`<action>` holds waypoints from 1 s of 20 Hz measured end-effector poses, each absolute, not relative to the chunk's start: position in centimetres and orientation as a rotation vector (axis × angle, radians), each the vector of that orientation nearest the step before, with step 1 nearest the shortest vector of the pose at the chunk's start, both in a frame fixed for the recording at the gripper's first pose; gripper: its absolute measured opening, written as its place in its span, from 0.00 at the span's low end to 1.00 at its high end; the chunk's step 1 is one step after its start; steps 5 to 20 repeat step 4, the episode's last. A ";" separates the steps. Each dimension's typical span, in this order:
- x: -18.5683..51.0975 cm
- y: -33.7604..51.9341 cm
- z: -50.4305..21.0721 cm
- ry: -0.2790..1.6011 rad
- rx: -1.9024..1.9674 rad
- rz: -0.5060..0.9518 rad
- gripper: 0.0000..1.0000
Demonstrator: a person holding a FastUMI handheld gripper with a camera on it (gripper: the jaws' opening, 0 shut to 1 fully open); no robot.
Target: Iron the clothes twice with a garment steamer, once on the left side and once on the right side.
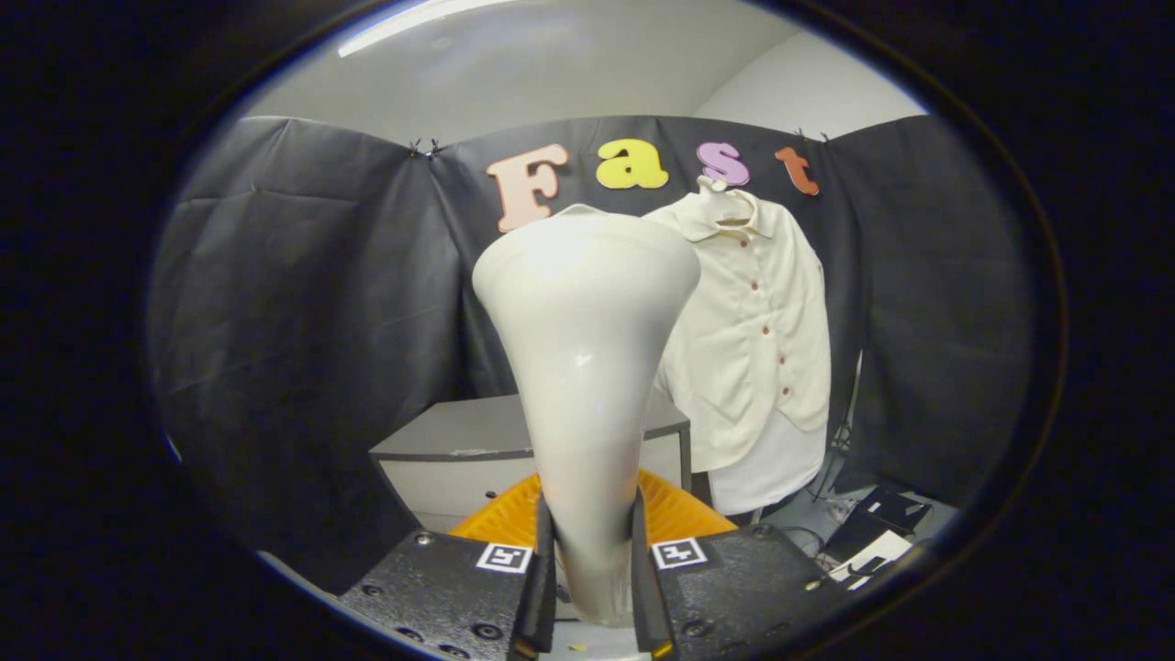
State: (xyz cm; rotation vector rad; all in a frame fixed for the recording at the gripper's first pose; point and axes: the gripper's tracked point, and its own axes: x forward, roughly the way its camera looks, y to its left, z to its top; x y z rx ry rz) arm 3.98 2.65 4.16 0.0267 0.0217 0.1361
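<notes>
We are looking at a garment steamer (585, 367) with a smooth, glossy off-white plastic body: it is narrow at the handle and is flaring upward into a broad, rounded, funnel-like head. The gripper (587, 560) is pointing forward and roughly level, holding the steamer upright. Its two fingers are clamping the slim handle from either side, both pressing on it, so the gap between them is only as wide as the handle. Each finger block is showing a matte, speckled surface with screw heads and a small square marker on top.

Taking the steamer as our landmark: just behind its handle an orange ribbed piece (675, 514) is peeking out on both sides, and behind that a low grey-topped cabinet (450, 441) with pale fronts is standing. Beyond the steamer head and to its right, a cream button-front shirt (762, 330) of soft, lightly wrinkled fabric is hanging on a hanger against the black cloth wall (303, 321), well apart from the steamer. Lower right of the steamer, dark boxes and cables (872, 532) are lying on the floor.
</notes>
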 end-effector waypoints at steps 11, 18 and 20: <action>3.9 3.0 4.3 0.025 0.022 0.163 0.33; 3.9 3.0 4.3 0.025 0.022 0.163 0.33; 3.9 3.0 4.3 0.025 0.022 0.163 0.33</action>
